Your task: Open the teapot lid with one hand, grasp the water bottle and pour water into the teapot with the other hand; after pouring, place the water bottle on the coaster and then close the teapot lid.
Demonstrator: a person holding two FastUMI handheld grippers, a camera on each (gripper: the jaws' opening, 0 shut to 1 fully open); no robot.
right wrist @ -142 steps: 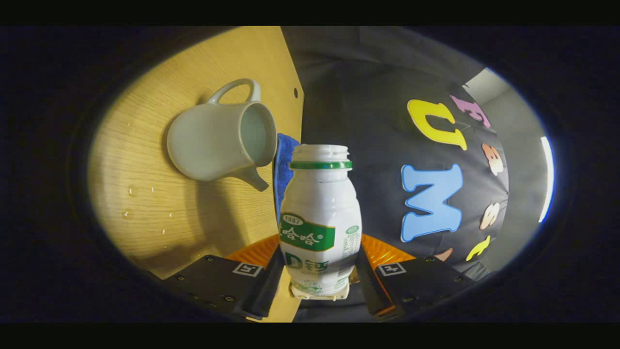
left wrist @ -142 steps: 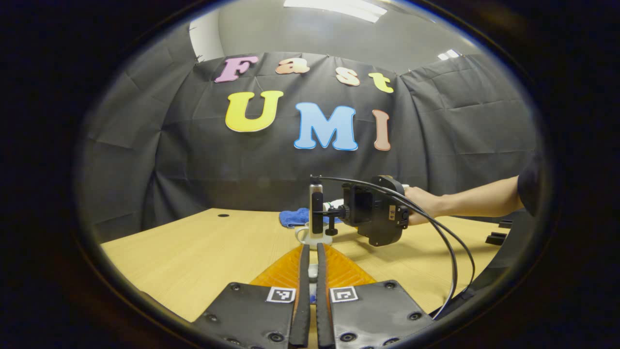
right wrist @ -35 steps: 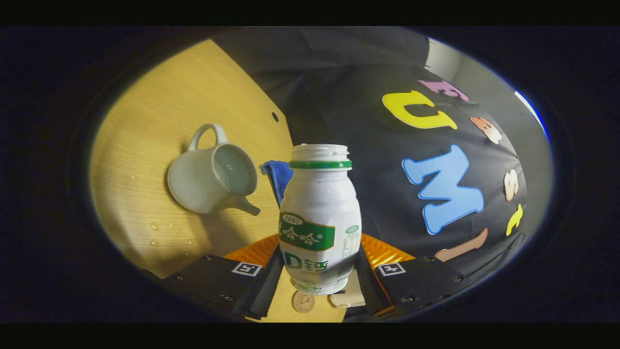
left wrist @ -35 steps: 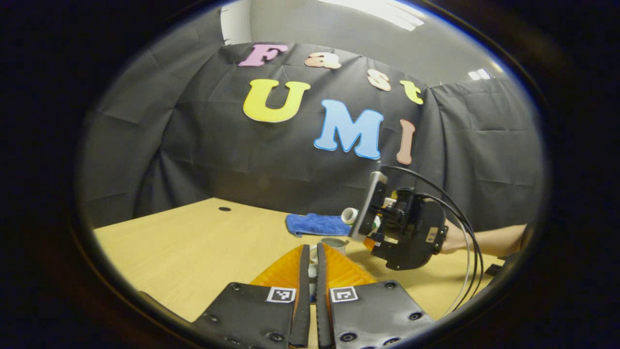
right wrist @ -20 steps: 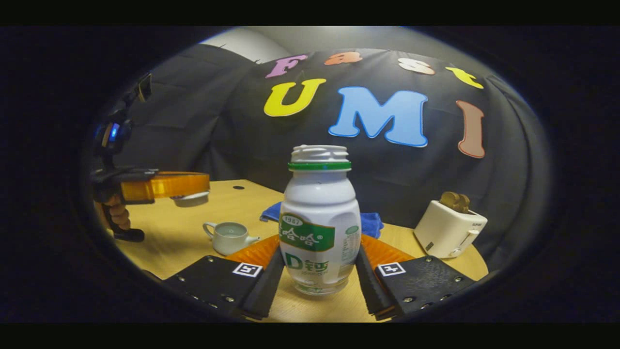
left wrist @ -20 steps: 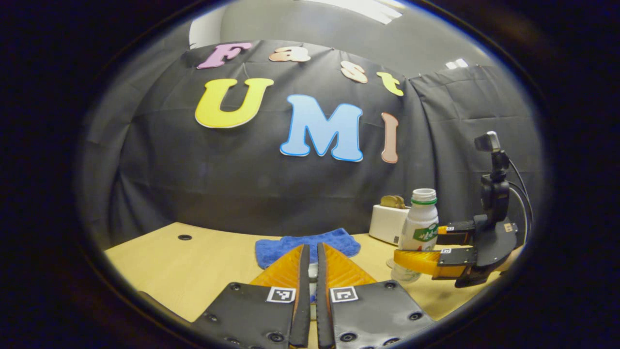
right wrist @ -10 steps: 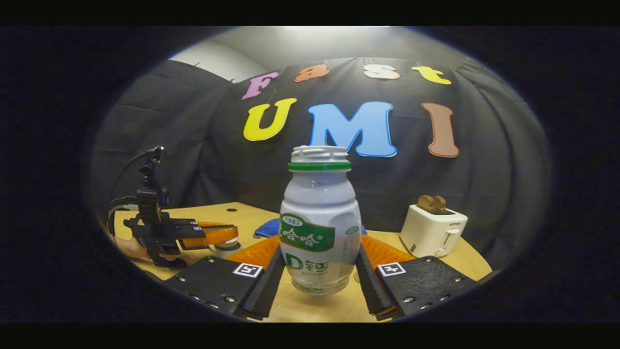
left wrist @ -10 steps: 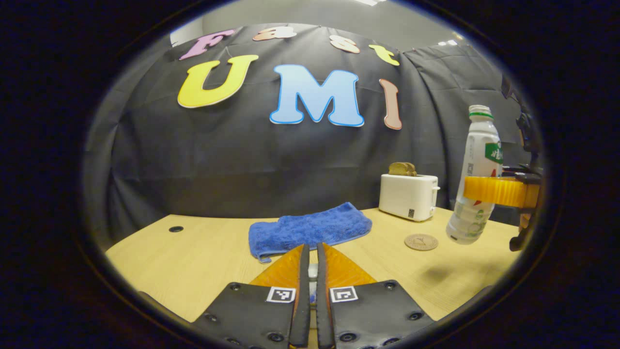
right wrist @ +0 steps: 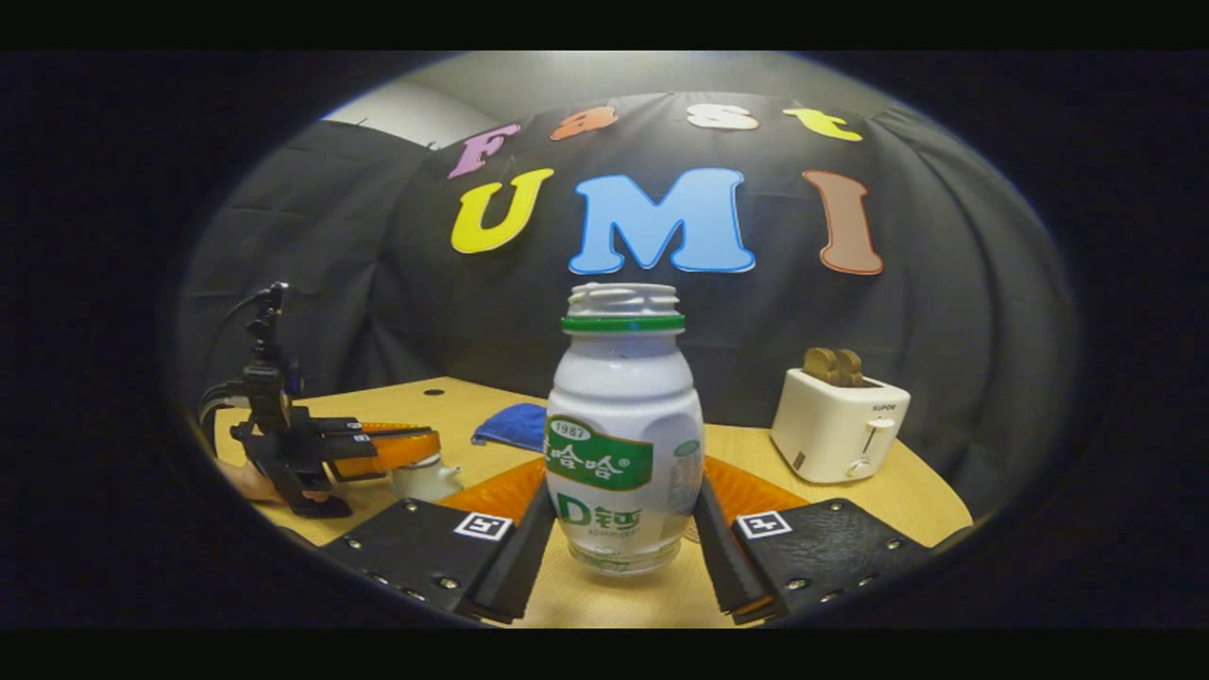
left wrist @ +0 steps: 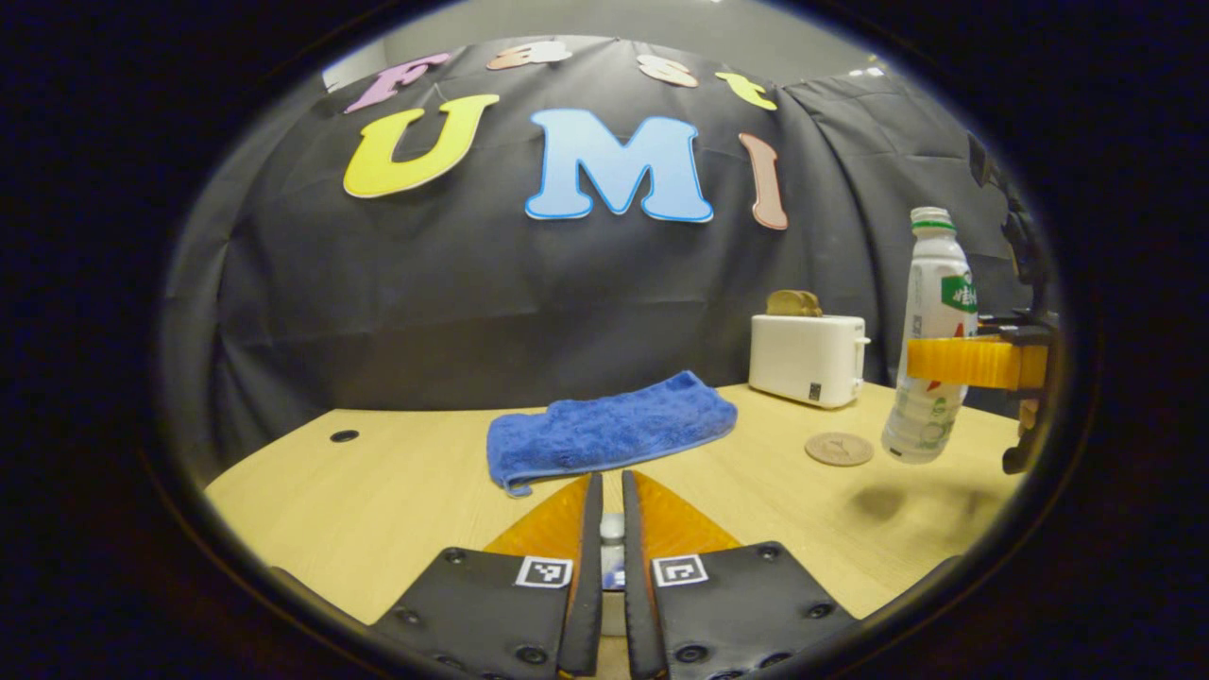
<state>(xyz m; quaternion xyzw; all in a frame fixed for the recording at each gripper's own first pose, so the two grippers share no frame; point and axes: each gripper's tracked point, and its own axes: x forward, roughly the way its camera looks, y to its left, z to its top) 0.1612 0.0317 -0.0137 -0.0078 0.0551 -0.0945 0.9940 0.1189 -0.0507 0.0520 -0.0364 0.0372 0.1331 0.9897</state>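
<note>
Here the right tongs (right wrist: 623, 548) pinch the water bottle (right wrist: 623, 444) low on its smooth, light plastic body, upright above the table (left wrist: 397, 491), beside the coaster (left wrist: 839, 449). The left tongs (left wrist: 604, 567) stand nearly pressed together on the small, hard lid (left wrist: 612, 529).

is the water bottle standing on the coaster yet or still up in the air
In the air. In the left gripper view the water bottle, upright, hangs in the right gripper, its base above the table, beside the coaster.
</note>
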